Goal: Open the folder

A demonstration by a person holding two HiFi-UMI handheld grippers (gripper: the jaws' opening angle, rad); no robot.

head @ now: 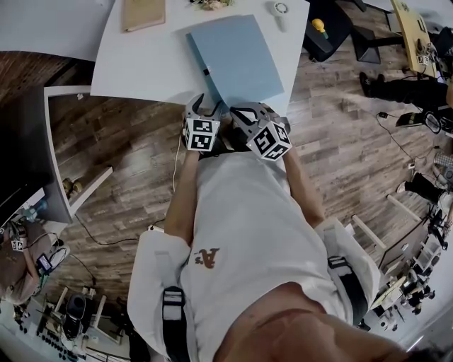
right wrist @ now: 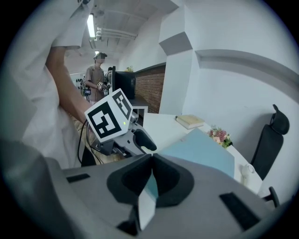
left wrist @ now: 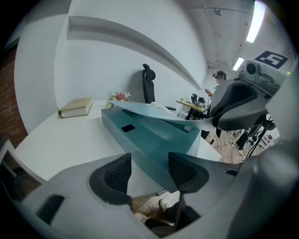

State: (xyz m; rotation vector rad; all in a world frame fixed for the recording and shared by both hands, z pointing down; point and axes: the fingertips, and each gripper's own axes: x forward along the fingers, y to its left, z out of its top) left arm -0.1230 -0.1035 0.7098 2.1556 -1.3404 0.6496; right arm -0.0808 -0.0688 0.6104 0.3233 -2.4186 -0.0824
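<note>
I see the folder (head: 241, 60) lying on the white table (head: 141, 63), its near end right at the table's front edge, just ahead of both grippers. My right gripper (right wrist: 151, 179) is clenched on the folder's cover (right wrist: 201, 154): in the right gripper view the thin blue sheet runs straight between the closed pads. In the left gripper view that cover is raised off the rest of the folder, so the folder gapes open along the near end while the lower part lies flat on the table.

My left gripper (left wrist: 149, 170) is released, its jaws wide apart. The near corner of the folder's lower part reaches in between them. It passes close by the right-hand pad (left wrist: 184, 172), but I can't see either pad pressing on it. The two grippers sit side by side at the folder's near end, the left one at the corner and the right one just beside it.

Farther back on the table lie a book (head: 143, 13) and a small bunch of flowers (left wrist: 119, 96), both well apart from the folder.
</note>
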